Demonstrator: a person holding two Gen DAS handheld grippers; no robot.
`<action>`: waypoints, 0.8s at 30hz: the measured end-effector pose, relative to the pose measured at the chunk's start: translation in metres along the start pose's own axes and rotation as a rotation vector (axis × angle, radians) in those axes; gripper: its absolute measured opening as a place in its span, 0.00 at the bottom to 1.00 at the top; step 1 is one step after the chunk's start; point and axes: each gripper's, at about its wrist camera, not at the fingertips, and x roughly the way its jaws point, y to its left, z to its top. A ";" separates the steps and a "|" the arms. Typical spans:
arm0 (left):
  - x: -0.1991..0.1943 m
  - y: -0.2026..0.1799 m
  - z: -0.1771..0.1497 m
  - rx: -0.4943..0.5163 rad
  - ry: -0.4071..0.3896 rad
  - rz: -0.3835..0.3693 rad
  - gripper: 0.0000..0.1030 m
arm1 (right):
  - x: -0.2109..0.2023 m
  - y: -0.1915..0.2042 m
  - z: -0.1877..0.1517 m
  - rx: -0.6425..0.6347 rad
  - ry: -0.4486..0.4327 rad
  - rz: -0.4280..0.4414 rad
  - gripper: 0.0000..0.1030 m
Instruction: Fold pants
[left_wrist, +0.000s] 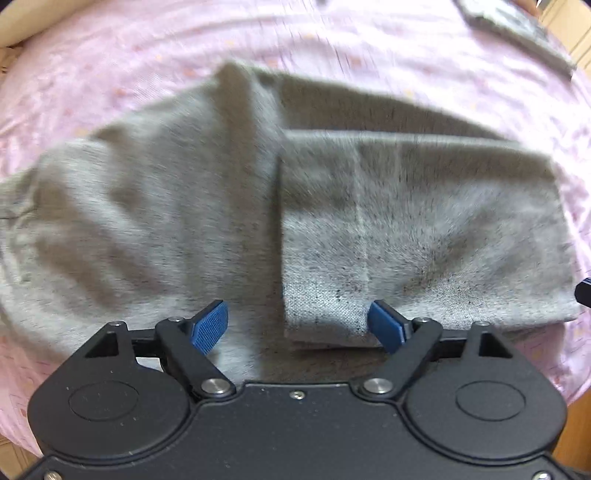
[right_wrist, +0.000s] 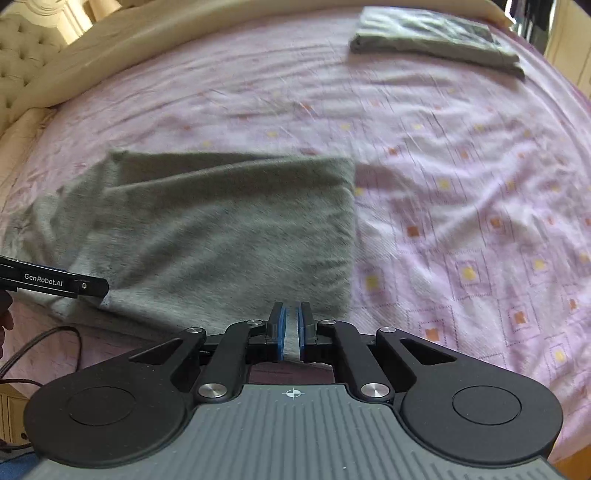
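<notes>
Pink patterned bedsheet (right_wrist: 461, 177) is covering the bed, with a cream tufted headboard (right_wrist: 26, 55) showing at 10 o'clock in the right wrist view.

I am looking down on the grey pants (left_wrist: 184, 206) lying on the sheet, partly folded. In the left wrist view a folded-over panel (left_wrist: 424, 229) is sitting on top of the lower layer, its straight left edge running from 12 to 6 o'clock near the middle of the frame; the wider, rumpled part is spreading out toward 9 o'clock.

My left hand-held gripper (left_wrist: 297, 325) is standing released, its blue pads (left_wrist: 210, 325) wide apart. The near corner of the folded panel is lying in line between them, and neither pad is pressing on it.

My right hand-held gripper (right_wrist: 290, 332) is clenched. A strip of grey cloth is showing in the narrow gap between its pads, at the near edge of the pants (right_wrist: 221, 236), so I am grasping the pants there. One black finger of the left tool is reaching in at 9 o'clock over the cloth.

A second, folded dark-grey garment (right_wrist: 436, 40) is lying at 1 o'clock on the sheet, well apart from the pants.

A dark cable (right_wrist: 44, 343) is looping at 8 o'clock.
</notes>
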 end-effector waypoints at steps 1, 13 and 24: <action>-0.008 0.006 -0.004 0.000 -0.021 0.017 0.82 | -0.001 0.007 -0.001 -0.010 -0.009 0.006 0.07; -0.061 0.198 -0.035 -0.171 -0.127 0.098 0.82 | 0.007 0.156 -0.001 -0.048 0.000 0.113 0.07; -0.004 0.316 -0.031 -0.329 -0.020 -0.087 0.87 | 0.017 0.267 -0.002 -0.115 0.022 0.120 0.07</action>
